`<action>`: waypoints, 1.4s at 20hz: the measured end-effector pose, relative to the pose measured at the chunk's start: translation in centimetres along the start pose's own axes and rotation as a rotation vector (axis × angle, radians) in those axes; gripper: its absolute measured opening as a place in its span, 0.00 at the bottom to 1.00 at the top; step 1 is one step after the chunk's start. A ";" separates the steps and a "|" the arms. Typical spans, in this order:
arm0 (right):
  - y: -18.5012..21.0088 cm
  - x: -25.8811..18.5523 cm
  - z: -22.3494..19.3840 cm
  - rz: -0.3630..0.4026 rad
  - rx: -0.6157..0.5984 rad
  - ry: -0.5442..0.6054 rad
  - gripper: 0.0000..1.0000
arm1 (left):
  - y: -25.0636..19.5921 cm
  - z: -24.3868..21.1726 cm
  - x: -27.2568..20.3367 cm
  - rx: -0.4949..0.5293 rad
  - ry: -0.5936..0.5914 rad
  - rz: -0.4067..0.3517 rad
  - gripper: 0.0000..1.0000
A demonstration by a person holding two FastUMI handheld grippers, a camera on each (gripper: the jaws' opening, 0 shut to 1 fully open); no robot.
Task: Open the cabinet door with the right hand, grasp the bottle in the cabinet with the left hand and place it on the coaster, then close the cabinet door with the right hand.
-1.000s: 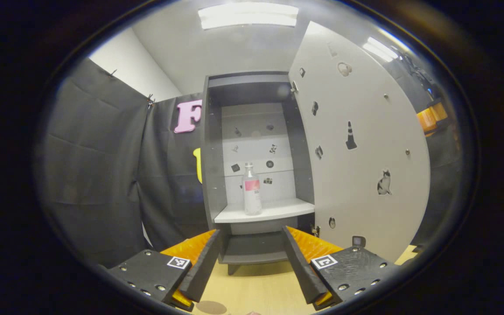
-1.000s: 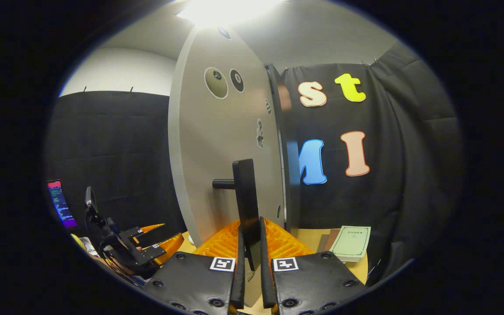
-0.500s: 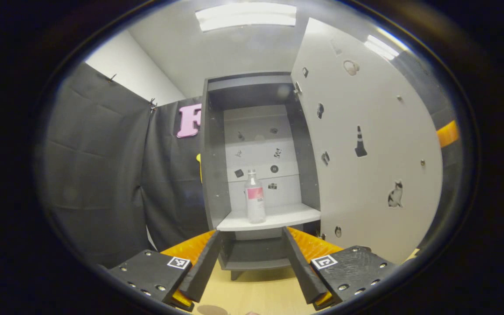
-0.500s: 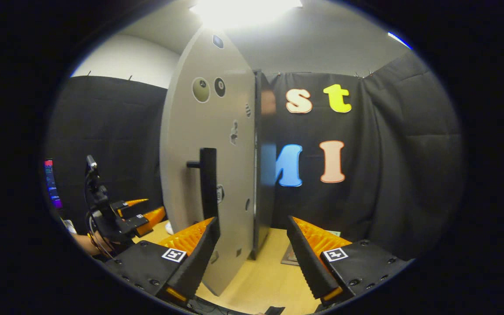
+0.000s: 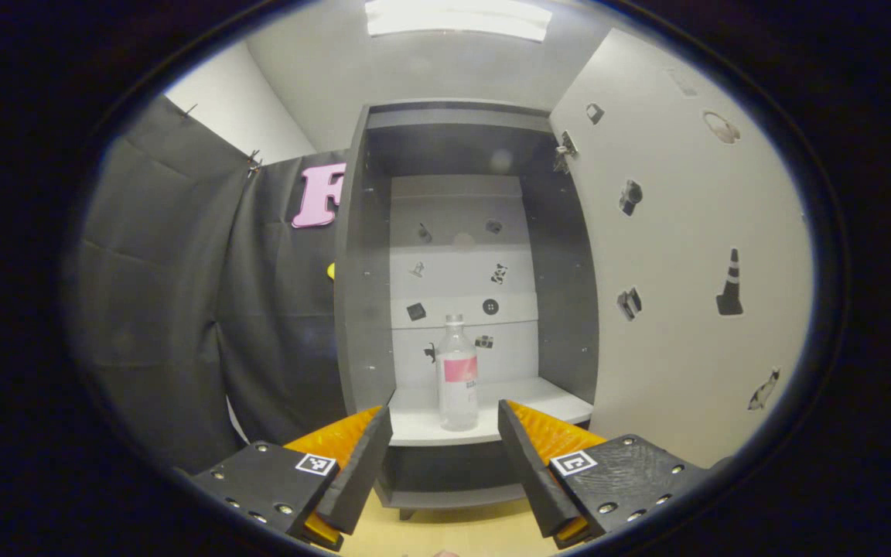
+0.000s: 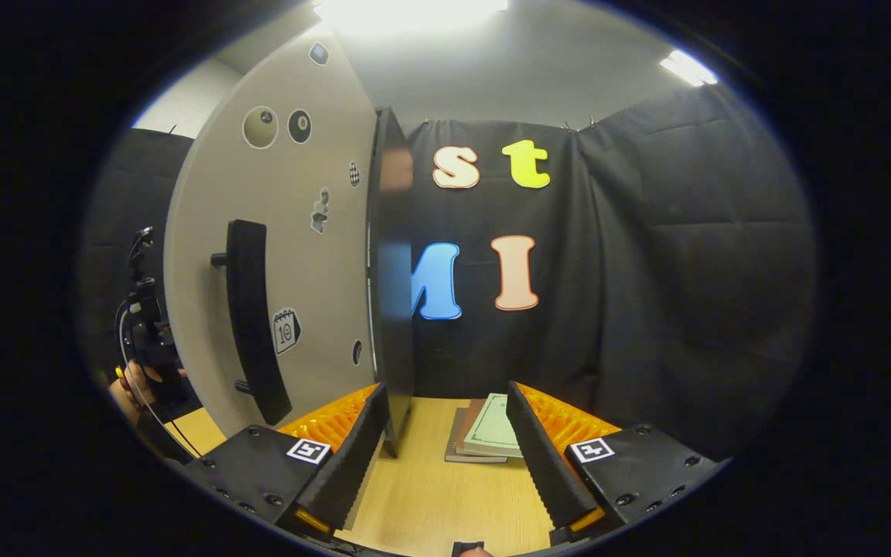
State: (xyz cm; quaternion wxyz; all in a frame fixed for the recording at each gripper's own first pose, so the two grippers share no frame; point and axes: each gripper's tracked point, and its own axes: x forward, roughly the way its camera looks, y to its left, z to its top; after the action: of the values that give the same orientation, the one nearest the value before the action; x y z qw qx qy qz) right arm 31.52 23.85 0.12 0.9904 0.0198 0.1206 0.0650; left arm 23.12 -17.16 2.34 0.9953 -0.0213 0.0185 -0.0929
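Both tools (image 5: 438,452) (image 6: 445,441) gape wide, holding nothing.

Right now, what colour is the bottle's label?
Pink over white on the clear bottle, best seen in the left gripper view.

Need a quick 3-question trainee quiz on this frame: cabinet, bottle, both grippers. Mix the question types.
1. True or false: the bottle stands upright on the cabinet's white shelf.
2. Multiple choice: in the right gripper view, the right gripper is A) shut on the door handle, B) open and apart from the handle, C) shut on a book.
3. Fill in: the cabinet door is ____, and the left gripper is ____ with the bottle ahead between its fingers.

Key: 1 true; 2 B; 3 open, open.
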 end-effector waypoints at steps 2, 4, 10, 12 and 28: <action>-0.9 0.2 -0.3 -0.065 0.000 -0.001 0.96 | -0.2 -0.2 2.4 -0.016 0.005 -0.032 0.84; -1.5 0.4 -0.7 -0.116 0.009 0.009 0.96 | -0.5 -0.5 4.7 -0.033 0.013 -0.068 0.84; -3.4 0.2 -2.1 -0.270 0.069 0.031 0.96 | -1.5 -2.2 11.3 -0.016 0.020 -0.149 0.84; -3.7 0.1 -2.6 -0.307 0.093 0.039 0.92 | -1.6 -3.0 12.7 -0.015 0.029 -0.167 0.84; -3.0 0.7 -5.2 -0.429 0.070 0.110 0.96 | -1.6 -8.2 20.8 -0.012 0.102 -0.226 0.84</action>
State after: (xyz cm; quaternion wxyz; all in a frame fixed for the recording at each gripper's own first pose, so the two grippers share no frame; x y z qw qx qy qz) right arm 31.30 21.11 -5.23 0.9722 0.0243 0.1778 -0.1505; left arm 42.90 -22.91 -6.50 0.9760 -0.0244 0.0673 -0.2055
